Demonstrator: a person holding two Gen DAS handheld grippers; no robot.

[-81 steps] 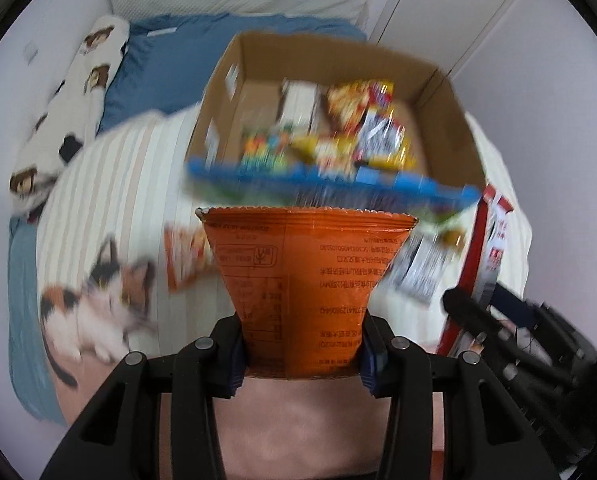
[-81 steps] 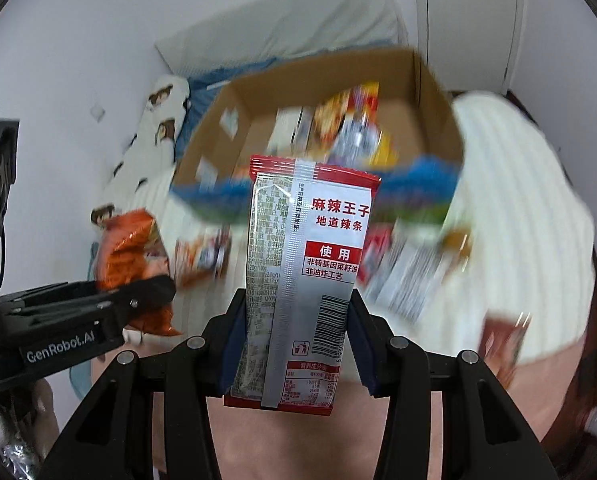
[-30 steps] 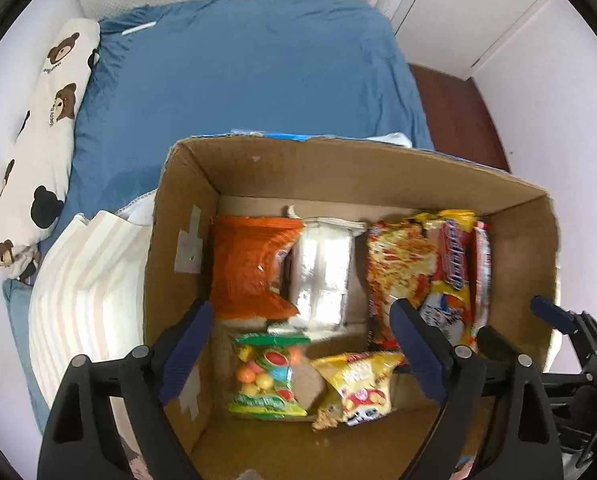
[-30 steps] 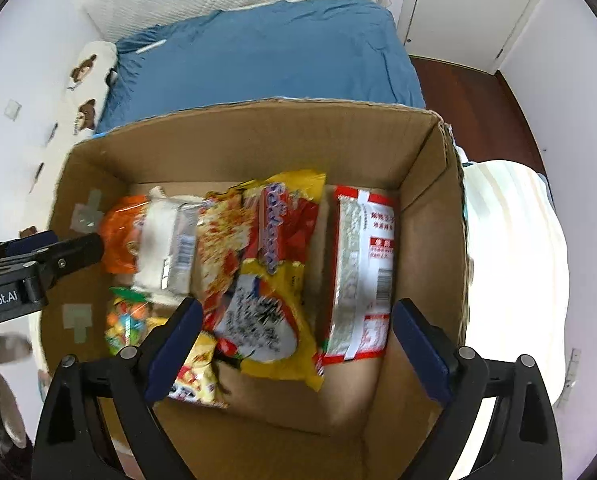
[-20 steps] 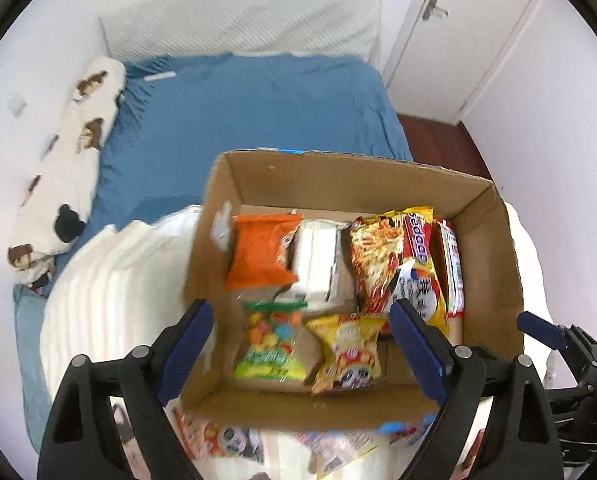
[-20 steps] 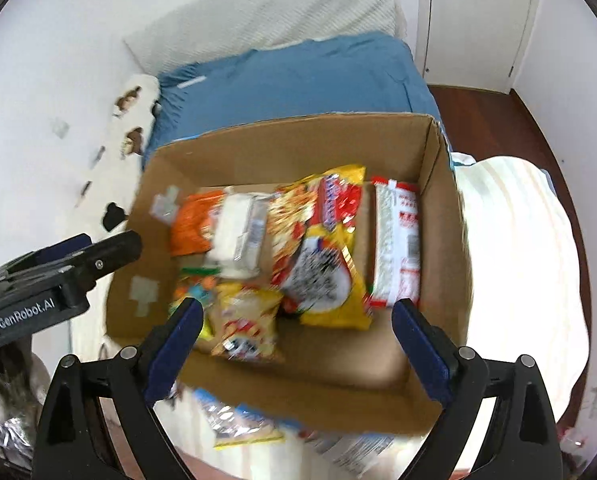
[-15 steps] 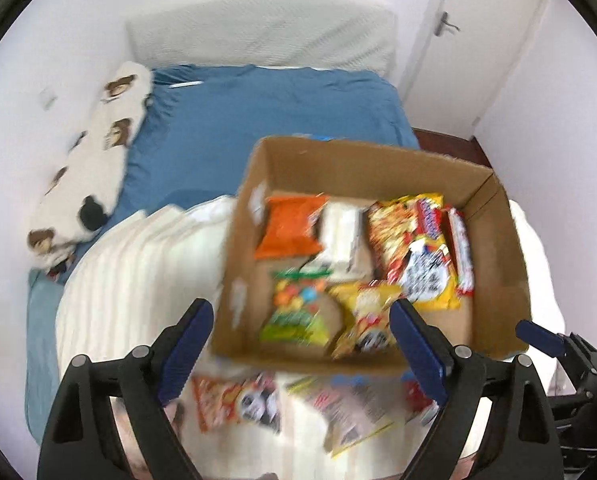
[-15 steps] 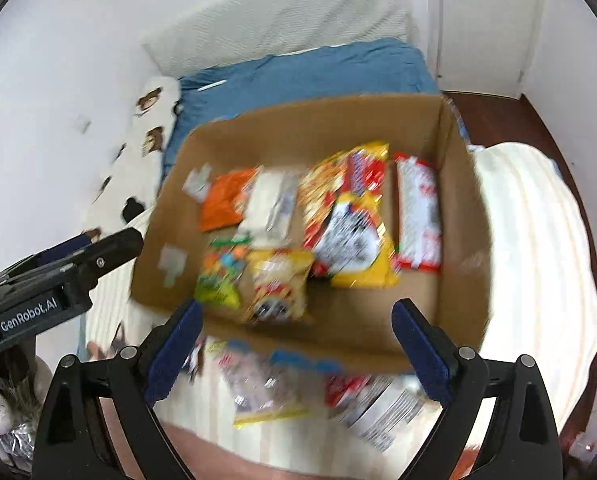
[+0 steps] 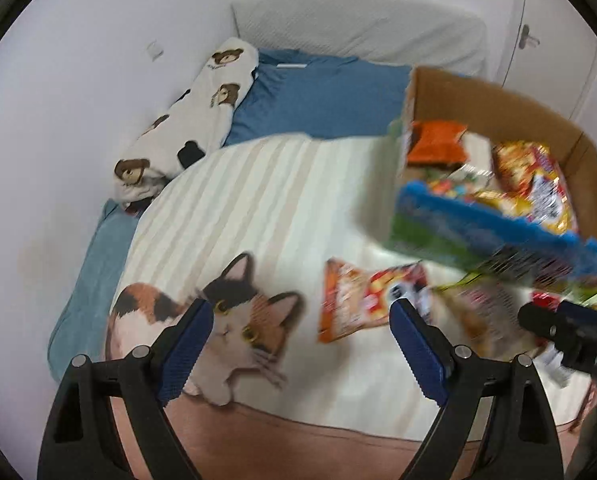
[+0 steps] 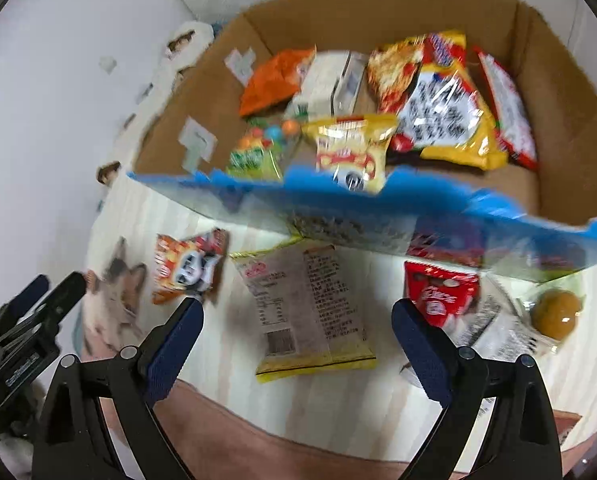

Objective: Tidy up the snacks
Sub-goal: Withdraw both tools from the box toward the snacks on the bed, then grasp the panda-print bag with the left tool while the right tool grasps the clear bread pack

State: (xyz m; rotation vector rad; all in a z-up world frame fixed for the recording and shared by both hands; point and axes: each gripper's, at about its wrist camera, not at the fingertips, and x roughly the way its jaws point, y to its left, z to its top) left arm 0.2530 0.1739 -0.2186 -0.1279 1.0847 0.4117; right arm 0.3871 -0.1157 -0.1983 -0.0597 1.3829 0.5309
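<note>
A cardboard box (image 10: 566, 92) with a blue-edged front flap holds several snack packs, among them an orange bag (image 10: 276, 80) and a red-and-silver pack (image 10: 506, 108). The box also shows at the right of the left wrist view (image 9: 478, 108). Loose snacks lie on the striped blanket in front of it: an orange-red panda pack (image 10: 188, 266), a yellow-edged pack lying back side up (image 10: 306, 308), a red pack (image 10: 442, 292) and a round orange sweet (image 10: 558, 314). My left gripper (image 9: 298, 344) is open and empty above the blanket. My right gripper (image 10: 298, 344) is open and empty above the yellow-edged pack.
The cream striped blanket has a cat print (image 9: 202, 316). A bear-print bolster (image 9: 190, 116) and a blue sheet (image 9: 326, 96) lie behind. A white door (image 9: 538, 40) is at the back right. The view is motion-blurred.
Both grippers let go of their packs in the box, the orange bag and the red-and-silver pack. They have pulled back and down from the box toward the loose snacks on the blanket.
</note>
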